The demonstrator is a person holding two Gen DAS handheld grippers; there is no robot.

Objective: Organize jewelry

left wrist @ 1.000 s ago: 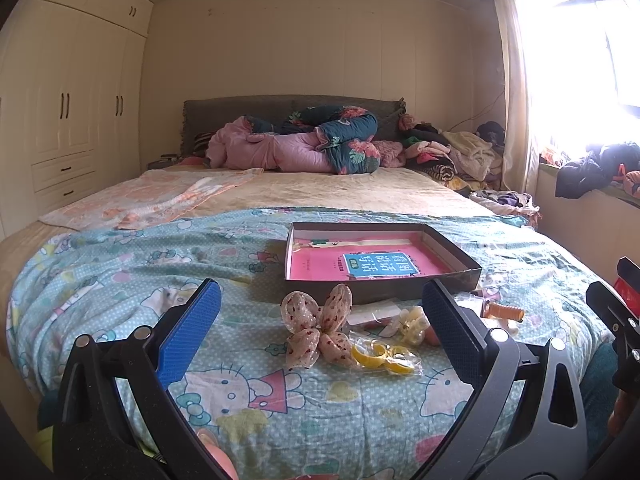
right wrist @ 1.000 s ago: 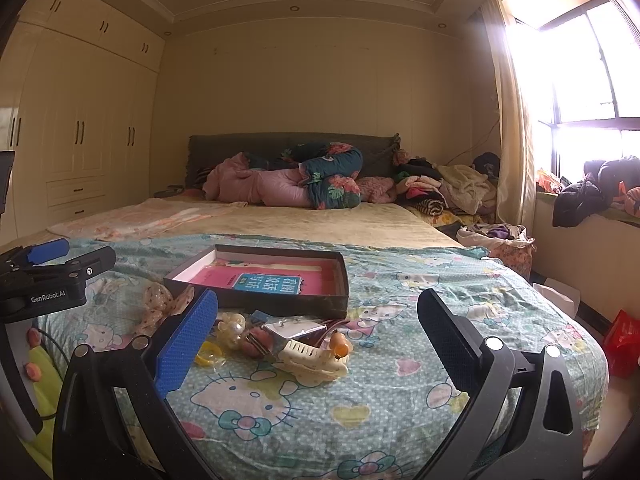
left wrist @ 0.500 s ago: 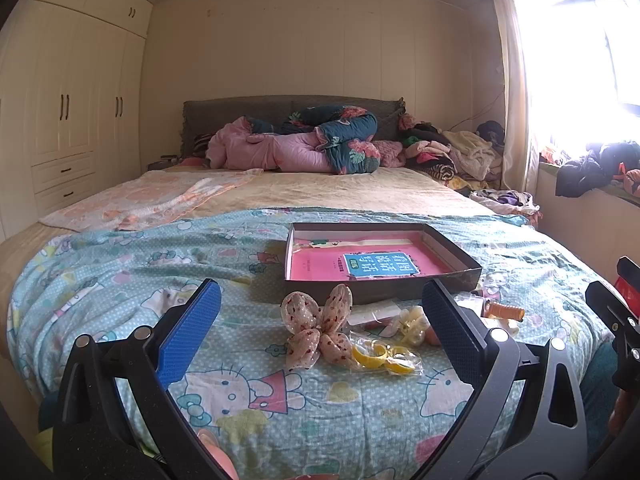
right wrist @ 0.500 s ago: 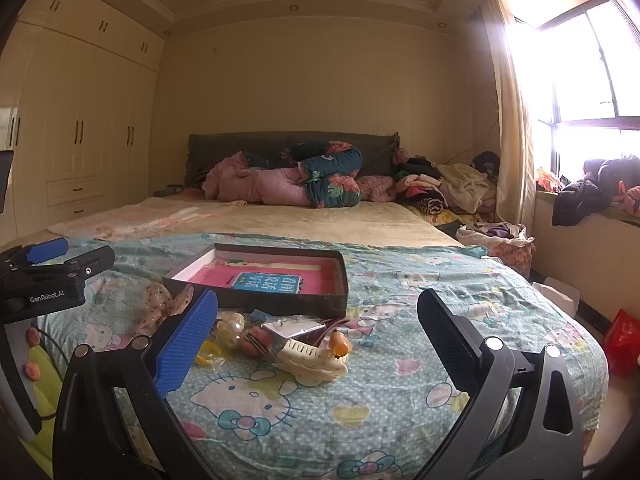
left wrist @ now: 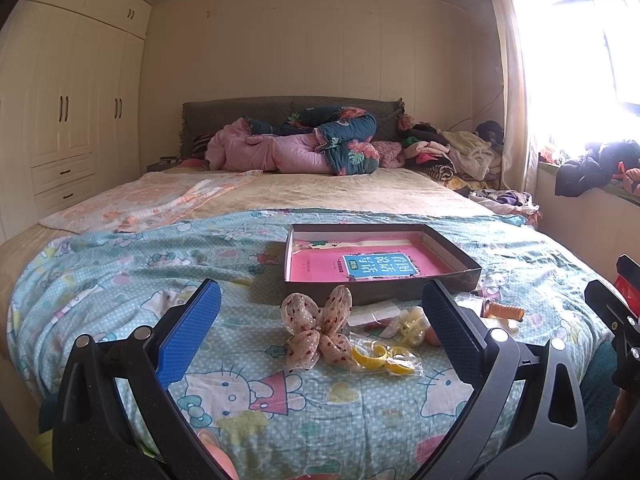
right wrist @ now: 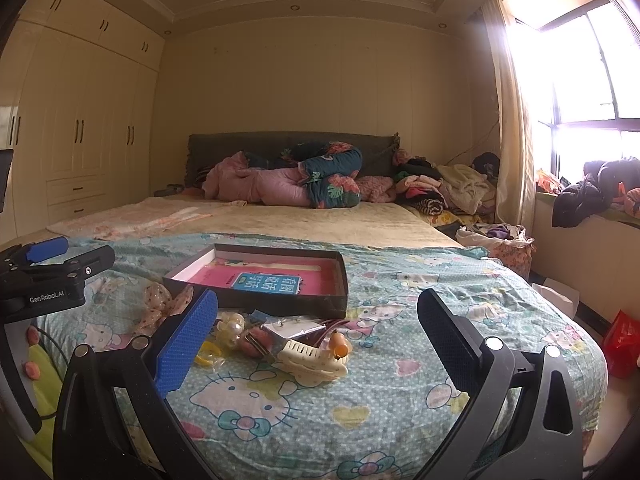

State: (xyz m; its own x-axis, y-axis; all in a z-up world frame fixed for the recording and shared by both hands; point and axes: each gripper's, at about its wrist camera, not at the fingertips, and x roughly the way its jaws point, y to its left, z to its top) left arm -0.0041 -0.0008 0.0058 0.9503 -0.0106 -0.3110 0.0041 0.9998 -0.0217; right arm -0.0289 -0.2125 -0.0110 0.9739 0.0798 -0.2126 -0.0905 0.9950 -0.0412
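Note:
A dark shallow box point(left wrist: 460, 270) with a pink and blue booklet point(left wrist: 376, 266) inside lies on the Hello Kitty bedspread point(left wrist: 260, 392). In front of it lies a small heap: a dotted fabric bow point(left wrist: 316, 330), yellow rings in a clear bag point(left wrist: 384, 358), pearl beads point(left wrist: 414, 322) and an orange clip point(left wrist: 506, 311). My left gripper point(left wrist: 320, 328) is open and empty, hovering short of the bow. In the right wrist view the box point(right wrist: 280, 304), a cream claw clip point(right wrist: 314, 360) and the pearls point(right wrist: 232, 326) show. My right gripper point(right wrist: 318, 340) is open and empty near the claw clip.
Rolled quilts point(left wrist: 304, 148) and piled clothes point(left wrist: 452, 152) lie at the headboard. Wardrobes point(left wrist: 68, 120) line the left wall. A window sill with clothes point(right wrist: 592, 196) is on the right. The left gripper's body point(right wrist: 44, 280) shows at the left of the right wrist view.

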